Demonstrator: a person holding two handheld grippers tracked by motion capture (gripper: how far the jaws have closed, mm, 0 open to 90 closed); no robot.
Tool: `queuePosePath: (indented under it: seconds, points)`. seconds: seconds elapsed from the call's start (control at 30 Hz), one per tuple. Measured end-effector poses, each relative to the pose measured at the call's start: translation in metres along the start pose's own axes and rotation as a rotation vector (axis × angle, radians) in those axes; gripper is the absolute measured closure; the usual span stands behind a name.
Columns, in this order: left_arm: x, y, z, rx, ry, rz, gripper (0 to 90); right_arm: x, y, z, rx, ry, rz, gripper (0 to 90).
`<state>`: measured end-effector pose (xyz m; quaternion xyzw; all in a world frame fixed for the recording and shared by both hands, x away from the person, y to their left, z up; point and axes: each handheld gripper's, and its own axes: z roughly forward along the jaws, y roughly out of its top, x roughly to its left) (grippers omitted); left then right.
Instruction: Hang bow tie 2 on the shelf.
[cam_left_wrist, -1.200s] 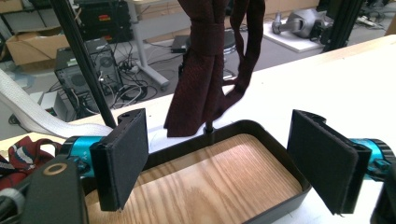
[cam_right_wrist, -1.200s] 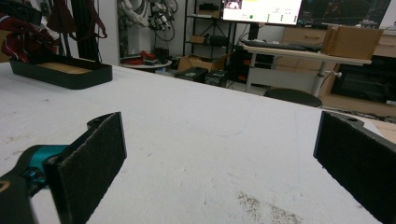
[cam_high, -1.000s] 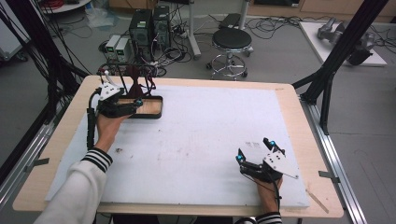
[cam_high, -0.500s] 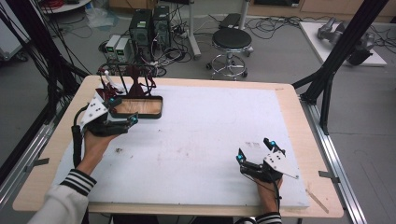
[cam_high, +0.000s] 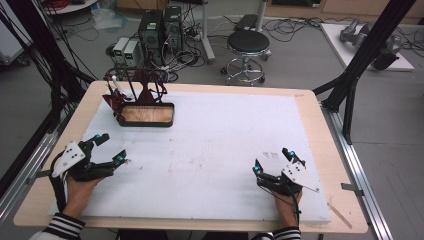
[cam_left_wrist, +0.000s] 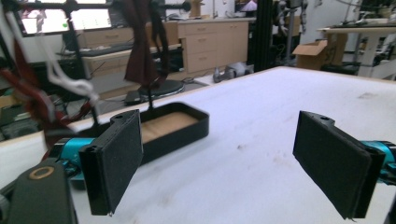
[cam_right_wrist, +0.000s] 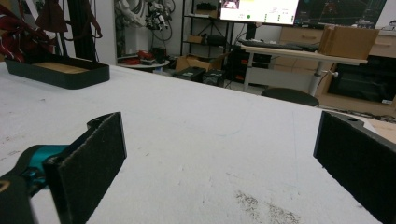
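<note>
Black rectangular tray with wooden floor (cam_high: 146, 114), left tool (cam_high: 111, 149) open and empty near it, right tool (cam_high: 273, 161) open, farther off, no legible writing

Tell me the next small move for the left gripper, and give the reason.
Probably lower the left gripper onto the white mat to rest, as the right gripper appears to. Its jaws are open and hold nothing, it sits near the mat's front-left edge, well clear of the tray, and nothing else lies within reach.

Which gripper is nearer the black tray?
The left gripper, at the table's left edge below the black tray; the right gripper sits far across.
</note>
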<state>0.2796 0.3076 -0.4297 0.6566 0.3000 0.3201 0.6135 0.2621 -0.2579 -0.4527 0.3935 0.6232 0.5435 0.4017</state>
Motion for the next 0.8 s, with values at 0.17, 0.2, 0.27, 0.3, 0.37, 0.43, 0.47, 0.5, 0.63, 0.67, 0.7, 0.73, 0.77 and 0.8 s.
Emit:
queuePosePath:
  seconds: [0.17, 0.2, 0.27, 0.3, 0.37, 0.43, 0.47, 0.5, 0.63, 0.67, 0.7, 0.73, 0.77, 0.8]
  points:
    - [-0.003, -0.015, -0.017, -0.022, 0.035, -0.001, 16.5, 0.000, 0.000, 0.000, -0.002, 0.001, -0.006, 1.5]
    - [-0.003, -0.017, -0.018, -0.028, 0.039, -0.003, 16.5, 0.000, 0.000, 0.000, -0.004, -0.001, -0.012, 1.5]
    - [-0.005, -0.023, -0.022, -0.043, 0.046, -0.009, 16.5, 0.000, 0.000, 0.000, -0.006, -0.002, -0.009, 1.5]
    - [-0.005, -0.024, -0.022, -0.047, 0.048, -0.008, 16.5, 0.000, 0.000, -0.001, -0.005, -0.003, -0.007, 1.5]
    - [-0.005, -0.025, -0.024, -0.063, 0.050, -0.011, 16.5, 0.000, 0.000, -0.001, -0.006, 0.000, -0.010, 1.5]
    - [-0.005, -0.026, -0.025, -0.069, 0.049, -0.014, 16.5, 0.001, 0.000, -0.001, -0.004, -0.002, -0.008, 1.5]
    - [-0.005, -0.026, -0.025, -0.072, 0.051, -0.013, 16.5, 0.001, 0.000, 0.000, -0.003, -0.002, -0.017, 1.5]
    - [-0.004, -0.026, -0.025, -0.076, 0.052, -0.017, 16.5, 0.002, 0.000, 0.000, -0.001, -0.003, -0.020, 1.5]
    - [-0.003, -0.027, -0.027, -0.091, 0.054, -0.039, 16.5, 0.003, 0.000, 0.000, 0.007, 0.001, -0.029, 1.5]
    - [-0.002, -0.028, -0.027, -0.094, 0.055, -0.042, 16.5, 0.003, 0.000, 0.000, 0.007, 0.009, -0.028, 1.5]
    - [-0.002, -0.028, -0.027, -0.094, 0.054, -0.041, 16.5, 0.003, 0.000, 0.000, 0.010, 0.014, -0.030, 1.5]
    - [-0.003, -0.028, -0.027, -0.095, 0.054, -0.040, 16.5, 0.003, 0.000, 0.001, 0.007, 0.014, -0.039, 1.5]
    - [-0.003, -0.028, -0.027, -0.094, 0.054, -0.037, 16.6, 0.004, 0.000, 0.000, 0.009, 0.009, -0.041, 1.5]
    - [-0.003, -0.028, -0.027, -0.093, 0.054, -0.035, 16.6, 0.004, 0.000, 0.000, 0.008, 0.008, -0.046, 1.5]
